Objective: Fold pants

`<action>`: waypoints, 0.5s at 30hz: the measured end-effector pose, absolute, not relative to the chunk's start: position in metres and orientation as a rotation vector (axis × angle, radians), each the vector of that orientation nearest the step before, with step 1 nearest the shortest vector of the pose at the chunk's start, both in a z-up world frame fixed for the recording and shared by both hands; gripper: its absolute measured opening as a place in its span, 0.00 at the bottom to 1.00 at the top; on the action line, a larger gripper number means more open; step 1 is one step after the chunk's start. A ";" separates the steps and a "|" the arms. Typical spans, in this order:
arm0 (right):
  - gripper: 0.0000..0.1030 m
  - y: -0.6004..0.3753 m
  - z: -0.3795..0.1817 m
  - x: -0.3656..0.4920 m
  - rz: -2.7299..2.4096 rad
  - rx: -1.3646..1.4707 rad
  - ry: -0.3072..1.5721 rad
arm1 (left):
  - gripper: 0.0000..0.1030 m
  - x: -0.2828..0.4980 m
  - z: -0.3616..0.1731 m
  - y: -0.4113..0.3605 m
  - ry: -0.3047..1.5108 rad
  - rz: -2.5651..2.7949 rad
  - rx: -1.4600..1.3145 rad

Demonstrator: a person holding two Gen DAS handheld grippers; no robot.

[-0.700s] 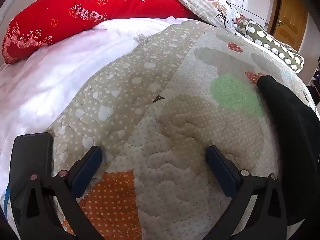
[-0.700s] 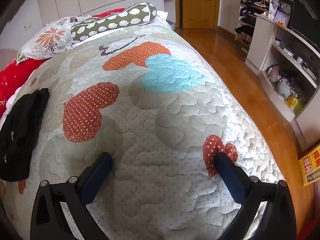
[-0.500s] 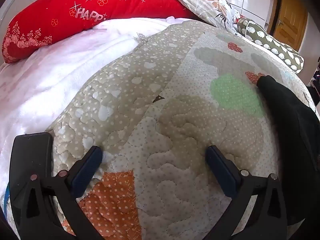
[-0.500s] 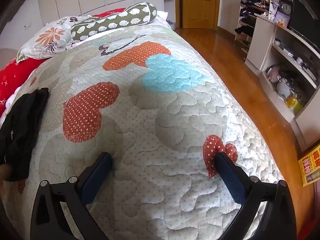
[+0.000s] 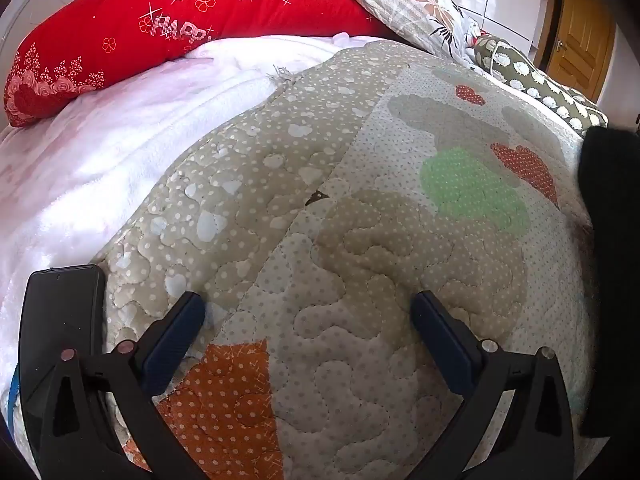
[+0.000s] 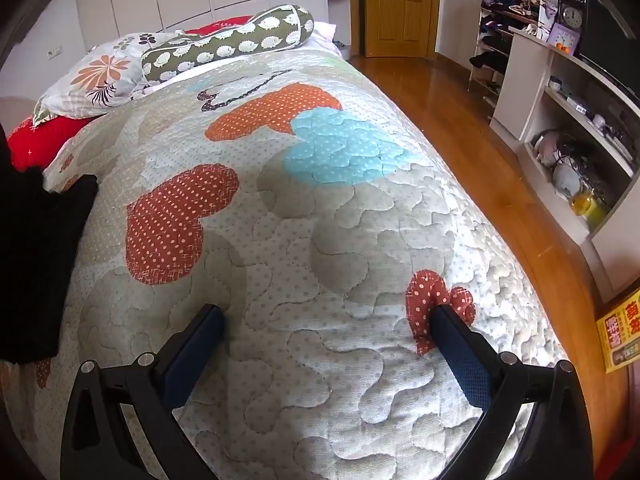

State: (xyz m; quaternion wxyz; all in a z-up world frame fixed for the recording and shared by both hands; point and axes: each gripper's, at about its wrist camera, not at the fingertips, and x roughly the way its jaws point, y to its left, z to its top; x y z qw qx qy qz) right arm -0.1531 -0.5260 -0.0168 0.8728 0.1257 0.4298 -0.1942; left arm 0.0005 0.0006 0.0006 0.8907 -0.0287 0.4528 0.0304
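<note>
Since the earlier frames, the black fabric pants [image 6: 38,264] have spread further into the right wrist view at 9 o'clock, possibly lifted off the heart-patterned quilted bedspread [image 6: 320,240]. Left gripper [image 5: 308,312] and right gripper [image 6: 326,320] both hover released, grasping nothing, over the bedspread.

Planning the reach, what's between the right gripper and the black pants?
Only bare quilt lies between the right gripper and the black pants, per the right wrist view.

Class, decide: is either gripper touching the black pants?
Apart. Both views show open grippers, left gripper and right gripper, over bare quilt; pants lie aside.
</note>
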 end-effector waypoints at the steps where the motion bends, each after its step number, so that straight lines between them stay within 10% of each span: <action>1: 1.00 -0.526 -0.017 -0.153 -0.406 0.263 0.898 | 1.00 0.000 0.001 0.001 0.940 0.063 -0.060; 15: 1.00 -0.526 -0.017 -0.154 -0.404 0.266 0.901 | 1.00 0.000 0.001 0.000 0.940 0.064 -0.059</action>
